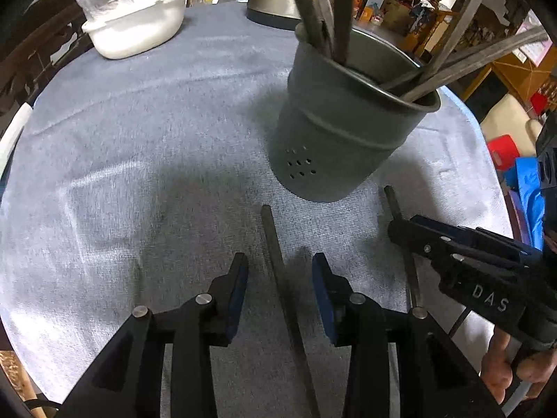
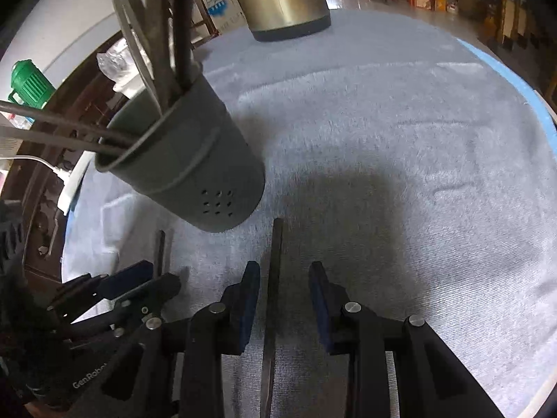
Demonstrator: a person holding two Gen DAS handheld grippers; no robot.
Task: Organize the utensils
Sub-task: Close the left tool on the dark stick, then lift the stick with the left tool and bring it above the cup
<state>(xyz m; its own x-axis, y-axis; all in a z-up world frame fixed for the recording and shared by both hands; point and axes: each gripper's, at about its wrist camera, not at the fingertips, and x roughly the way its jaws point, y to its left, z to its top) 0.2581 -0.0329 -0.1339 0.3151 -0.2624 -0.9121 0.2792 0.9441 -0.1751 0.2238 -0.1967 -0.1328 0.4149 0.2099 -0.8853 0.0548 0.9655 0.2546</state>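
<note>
White lidded pot [image 1: 135, 24], metal kettle [image 2: 285, 0], perhaps a green jug [image 2: 29, 83].

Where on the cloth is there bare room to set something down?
Free: the wide stretch left of the grey holder, up to the white dish, and the cloth right of it. Crowded: in front of the holder, where two utensils lie between both tools.

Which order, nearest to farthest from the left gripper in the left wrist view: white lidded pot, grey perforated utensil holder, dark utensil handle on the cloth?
From the left gripper:
1. Dark utensil handle, lying between its open fingers.
2. Grey perforated utensil holder, ahead, slightly right.
3. White lidded pot, far left at the table's back edge.
</note>
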